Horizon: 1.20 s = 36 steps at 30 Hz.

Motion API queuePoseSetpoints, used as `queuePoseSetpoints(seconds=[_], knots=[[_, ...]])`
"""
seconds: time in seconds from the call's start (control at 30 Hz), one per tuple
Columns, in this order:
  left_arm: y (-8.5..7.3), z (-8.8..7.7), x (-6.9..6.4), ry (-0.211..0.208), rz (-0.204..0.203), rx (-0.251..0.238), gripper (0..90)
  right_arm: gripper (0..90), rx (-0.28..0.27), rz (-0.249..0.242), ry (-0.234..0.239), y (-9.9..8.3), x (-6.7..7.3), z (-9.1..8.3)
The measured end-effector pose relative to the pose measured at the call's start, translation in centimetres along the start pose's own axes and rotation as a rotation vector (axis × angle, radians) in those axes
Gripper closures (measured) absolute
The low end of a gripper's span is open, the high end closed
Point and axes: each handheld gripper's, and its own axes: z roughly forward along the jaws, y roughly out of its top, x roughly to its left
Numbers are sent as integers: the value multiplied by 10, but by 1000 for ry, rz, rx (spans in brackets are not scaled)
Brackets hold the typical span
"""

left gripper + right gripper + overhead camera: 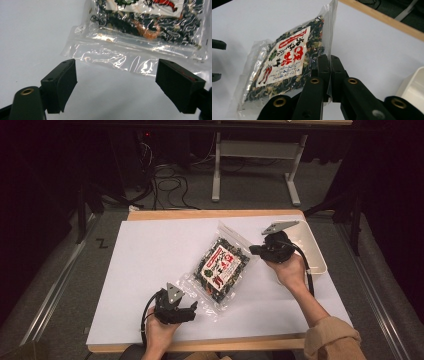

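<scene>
Bag [222, 265]: lies mid-table on the white sheet, right edge lifted.
Right gripper [256, 249]: jaws pressed together on the bag's clear side edge.
Left gripper [192, 308]: jaws spread, just short of the bag's empty near end, not touching.
Risk: thin film may slip or tear from the right pinch if pulled.
Tray [314, 251]: close beside the right hand, could get knocked.
</scene>
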Motion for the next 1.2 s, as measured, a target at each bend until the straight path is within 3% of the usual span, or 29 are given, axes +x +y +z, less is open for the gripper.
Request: queuePoseSetpoints(seconds=[0.2,0.37,0.5,0.73,0.9,1.2], knots=[[0,1,1,-3,-1,12,181,900,-35,-32,-3,19,5,-18],[0,1,0,-2,7,13,183,900,-53,-95,-20,44,14,-41],[0,1,1,-2,-1,17,183,900,-77,-105,-22,56,17,-54],[0,1,0,-3,8,12,184,900,-88,-148,-69,71,20,-72],[0,1,1,-5,1,12,185,900,-96,-133,-108,74,10,-82],[1,1,1,-4,3,16,188,900,-139,-53,-187,75,-17,-112]])
